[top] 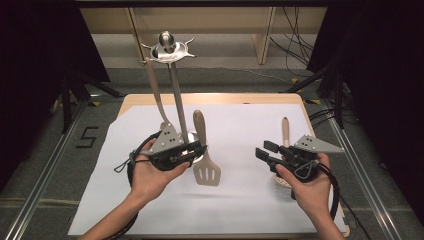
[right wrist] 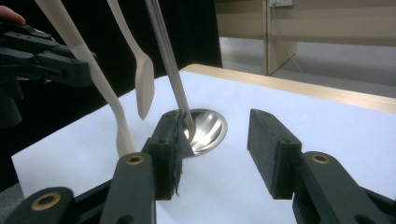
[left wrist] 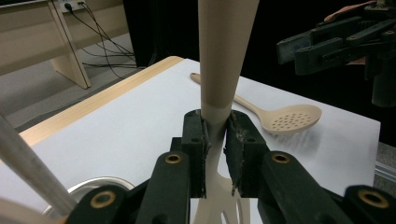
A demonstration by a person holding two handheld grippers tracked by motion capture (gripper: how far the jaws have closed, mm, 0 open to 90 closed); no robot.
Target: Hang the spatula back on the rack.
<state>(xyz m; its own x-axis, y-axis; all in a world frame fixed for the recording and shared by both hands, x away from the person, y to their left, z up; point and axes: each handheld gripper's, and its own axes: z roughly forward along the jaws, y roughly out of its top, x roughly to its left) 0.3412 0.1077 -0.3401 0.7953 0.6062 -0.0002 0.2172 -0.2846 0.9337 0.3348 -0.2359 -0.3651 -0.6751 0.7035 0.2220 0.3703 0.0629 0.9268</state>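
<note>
From the high view, the left claw [top: 196, 150] is clenched on the neck of a slotted turner [top: 205, 159], held upright just beside the pole of the utensil stand [top: 168, 49]. One utensil [top: 155, 90] already hangs from the stand's top ring; the turner, I'd say, is not yet hung, and a skimmer [top: 285, 131] lies on the worktop [top: 240, 120] behind the right claw [top: 263, 150], which is released. There is open white room between the two hands.

In the left gripper view, the pads grip the turner [left wrist: 223, 70] at its narrow neck; the skimmer [left wrist: 290, 117] lies near the worktop's far edge.

In the right gripper view, its jaws stand apart and empty, the stand's round base [right wrist: 208, 128] just ahead, well inside the edge.
</note>
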